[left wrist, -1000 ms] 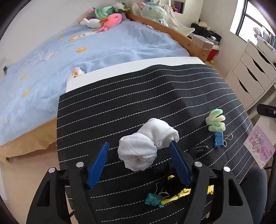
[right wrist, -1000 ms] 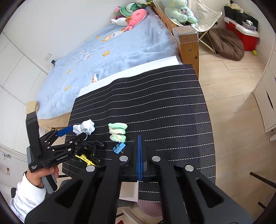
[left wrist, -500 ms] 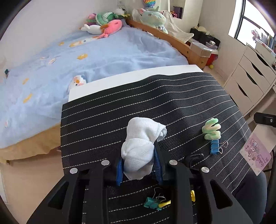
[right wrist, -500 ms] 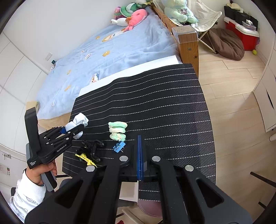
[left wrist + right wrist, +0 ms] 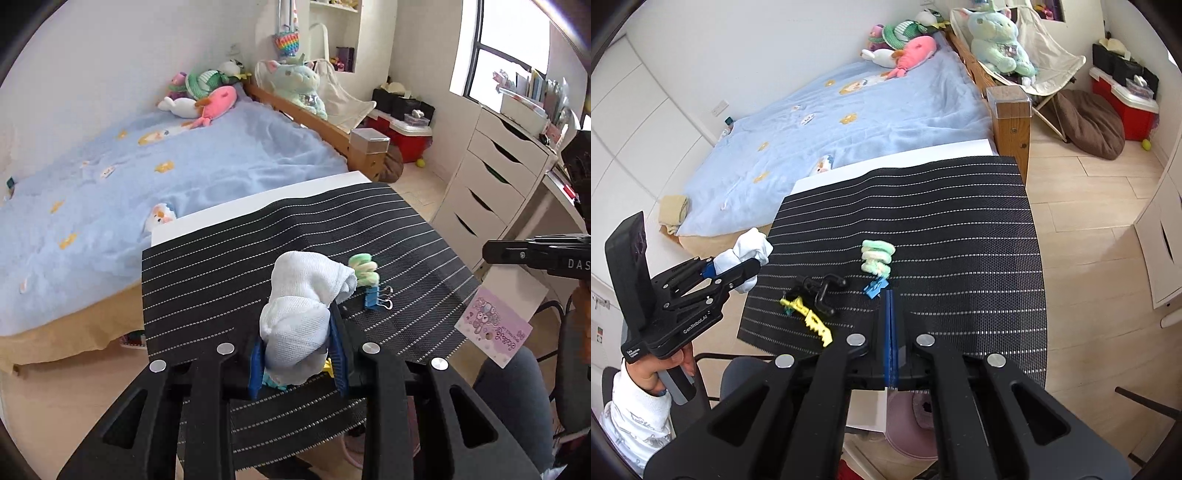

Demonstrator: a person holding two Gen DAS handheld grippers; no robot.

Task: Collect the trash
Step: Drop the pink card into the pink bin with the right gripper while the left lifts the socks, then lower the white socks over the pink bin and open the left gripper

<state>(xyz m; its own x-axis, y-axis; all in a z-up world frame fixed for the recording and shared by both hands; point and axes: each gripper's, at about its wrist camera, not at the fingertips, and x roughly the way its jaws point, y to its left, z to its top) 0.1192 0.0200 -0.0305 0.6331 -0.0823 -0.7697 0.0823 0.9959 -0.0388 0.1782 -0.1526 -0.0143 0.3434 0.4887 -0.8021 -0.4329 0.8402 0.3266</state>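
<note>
My left gripper (image 5: 297, 354) is shut on a white rolled sock (image 5: 301, 317), which it holds in the air above the striped black mat (image 5: 229, 280). The right wrist view shows that same left gripper (image 5: 729, 267) off the mat's left edge with the sock (image 5: 750, 251) in its blue pads. My right gripper (image 5: 891, 325) is shut with nothing in it, low over the mat's (image 5: 942, 221) near edge. On the mat lie a green fuzzy scrunchie (image 5: 876, 256), a blue binder clip (image 5: 874, 287), a black clip (image 5: 820, 288) and a yellow clip (image 5: 809, 319).
A bed with a blue blanket (image 5: 849, 110) and plush toys (image 5: 905, 44) lies beyond the table. White drawers (image 5: 491, 177) stand on the right. A pink printed card (image 5: 495, 328) sits past the mat's right edge. A red cooler (image 5: 1123, 103) and brown cushion (image 5: 1089, 122) sit on the floor.
The left gripper's jaws closed on the white sock, then lifted it off the mat and carried it toward the mat's left edge. The right gripper stayed shut and rose a little.
</note>
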